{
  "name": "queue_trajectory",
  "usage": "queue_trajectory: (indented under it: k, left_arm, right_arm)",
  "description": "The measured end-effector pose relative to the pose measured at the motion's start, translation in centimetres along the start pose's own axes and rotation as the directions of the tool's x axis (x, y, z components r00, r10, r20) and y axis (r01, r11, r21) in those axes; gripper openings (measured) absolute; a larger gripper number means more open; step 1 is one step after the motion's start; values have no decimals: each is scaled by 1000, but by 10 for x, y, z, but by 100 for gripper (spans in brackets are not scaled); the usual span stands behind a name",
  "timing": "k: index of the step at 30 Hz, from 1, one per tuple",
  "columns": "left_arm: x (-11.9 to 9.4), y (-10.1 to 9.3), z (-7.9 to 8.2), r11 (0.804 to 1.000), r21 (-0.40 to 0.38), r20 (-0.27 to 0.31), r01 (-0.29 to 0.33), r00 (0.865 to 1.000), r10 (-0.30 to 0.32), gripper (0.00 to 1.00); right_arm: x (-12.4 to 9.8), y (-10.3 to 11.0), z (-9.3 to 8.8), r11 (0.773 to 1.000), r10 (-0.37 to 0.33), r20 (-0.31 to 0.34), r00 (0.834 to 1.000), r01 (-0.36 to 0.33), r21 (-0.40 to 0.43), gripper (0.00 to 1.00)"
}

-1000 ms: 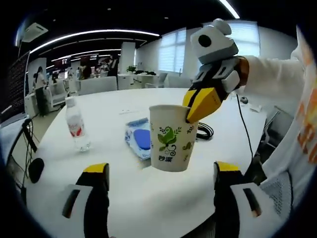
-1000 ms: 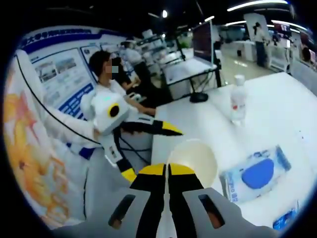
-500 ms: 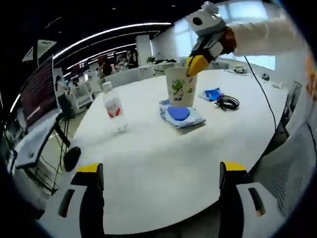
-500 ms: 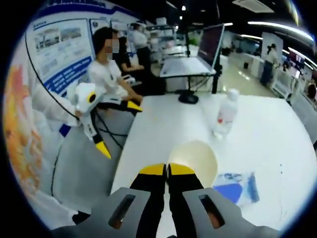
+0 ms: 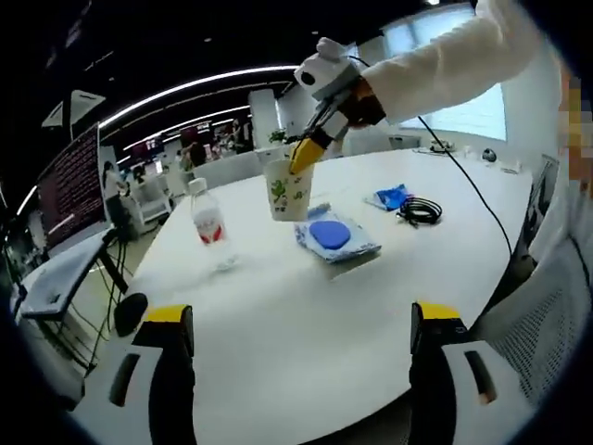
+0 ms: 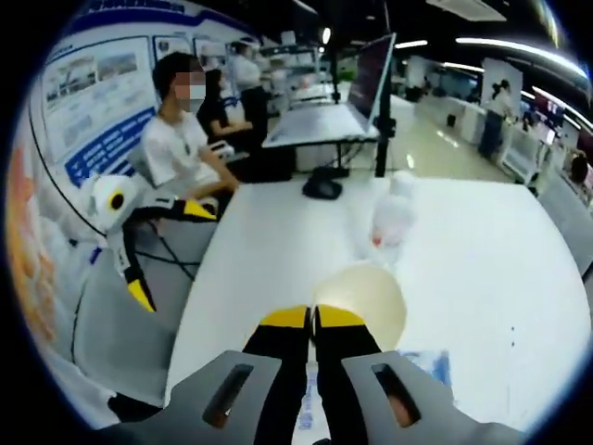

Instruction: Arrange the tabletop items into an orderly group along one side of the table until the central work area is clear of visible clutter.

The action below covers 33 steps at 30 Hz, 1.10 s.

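Note:
A paper cup printed with green leaves hangs above the white table, with my right gripper shut on its rim. In the right gripper view the shut jaws pinch the near rim of the cup, and its inside looks empty. A clear water bottle with a red label stands just left of the cup, and appears blurred as bottle beyond it. A blue wipes pack lies under and right of the cup. My left gripper is open near the table's edge, holding nothing.
A small blue packet and a coiled black cable lie farther right on the table. Past the table's far edge are a black mouse, a monitor on a desk and a seated person. My left gripper hangs off the table's left side.
My right gripper has carried the cup away from the near edge, out over the table toward the bottle. The left gripper has drawn back from the table and stayed open.

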State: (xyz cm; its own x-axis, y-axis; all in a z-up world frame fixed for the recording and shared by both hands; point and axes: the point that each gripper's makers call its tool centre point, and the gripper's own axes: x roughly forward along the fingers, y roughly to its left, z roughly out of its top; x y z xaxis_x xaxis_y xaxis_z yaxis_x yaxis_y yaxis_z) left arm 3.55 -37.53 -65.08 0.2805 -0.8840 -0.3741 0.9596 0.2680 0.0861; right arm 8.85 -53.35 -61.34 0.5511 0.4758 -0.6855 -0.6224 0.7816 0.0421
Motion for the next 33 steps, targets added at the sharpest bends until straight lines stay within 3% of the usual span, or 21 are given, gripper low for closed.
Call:
queue_trajectory:
  k: [1, 3, 7, 9, 14, 19, 23, 29, 33]
  left_arm:
    - [-2, 7, 4, 999, -35, 27, -17, 999, 18, 100]
    - [-3, 14, 0, 998, -56, 8, -28, 1000, 28, 100]
    - [2, 5, -15, 1000, -24, -65, 10, 998, -11, 100]
    - [2, 3, -14, 1000, 12, -69, 13, 998, -12, 100]
    - [0, 5, -14, 1000, 4, -64, 8, 998, -7, 96]
    - [1, 7, -18, 1000, 14, -88, 0, 996, 2, 93]
    - [1, 5, -20, 1000, 18, -101, 8, 995, -6, 91]
    - [1, 6, -23, 999, 32, -120, -1, 993, 5, 89]
    - [1, 7, -23, 1000, 29, -124, -5, 992, 9, 87]
  right_arm:
    - [4, -6, 0, 1000, -8, -10, 1000, 8, -7, 0]
    - [11, -14, 0, 1000, -12, -23, 1000, 11, -18, 0]
    - [27, -28, -2, 996, -17, -51, 999, 12, -90, 0]
    - [36, -36, -5, 995, -28, -70, 997, 21, -103, 0]
    - [55, -54, -9, 992, -74, -74, 994, 66, -108, 0]
    - [73, -59, -11, 991, -57, -109, 992, 43, -125, 0]
    - [80, -69, -16, 991, -60, -131, 990, 44, -124, 0]
    - [83, -79, -11, 993, -54, -102, 993, 42, -110, 0]
    - [87, -82, -15, 993, -57, -116, 992, 44, -112, 0]
